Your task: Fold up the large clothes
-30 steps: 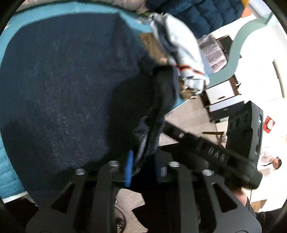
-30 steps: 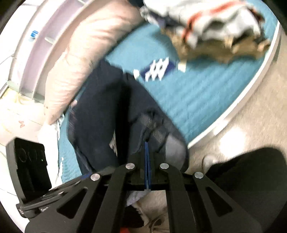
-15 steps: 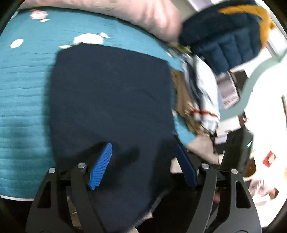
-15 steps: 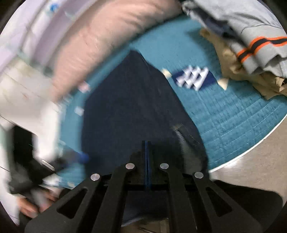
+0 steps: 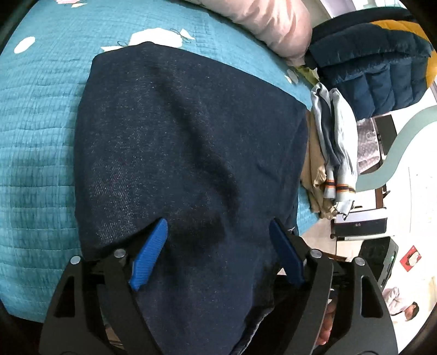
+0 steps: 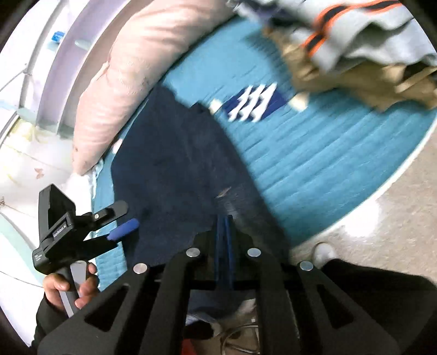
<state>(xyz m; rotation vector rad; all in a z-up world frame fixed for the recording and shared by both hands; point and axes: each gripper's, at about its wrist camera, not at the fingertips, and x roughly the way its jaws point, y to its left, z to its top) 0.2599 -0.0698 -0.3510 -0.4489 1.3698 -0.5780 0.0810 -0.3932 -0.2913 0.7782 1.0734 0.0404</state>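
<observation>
A large dark navy denim garment (image 5: 185,153) lies spread flat on the teal quilted bed (image 5: 35,131), its near end hanging over the bed's edge. My left gripper (image 5: 218,245) is open and hovers just above the garment's near part, holding nothing. In the right wrist view the same garment (image 6: 174,174) runs away from me. My right gripper (image 6: 224,232) has its blue pads pressed together at the garment's near right edge; the frame is blurred, so the pinched cloth is hard to make out. The left gripper also shows in the right wrist view (image 6: 120,218), held in a hand.
A pink pillow (image 5: 273,24) lies at the far side of the bed. A heap of grey and tan clothes (image 5: 330,163) sits right of the garment, with a navy padded jacket (image 5: 368,68) beyond. Beige floor (image 6: 382,232) lies off the bed's edge.
The left gripper let go of the bunched denim and opened. The garment went from hanging in both grippers to lying spread on the bed. The right gripper stayed shut and swung.
</observation>
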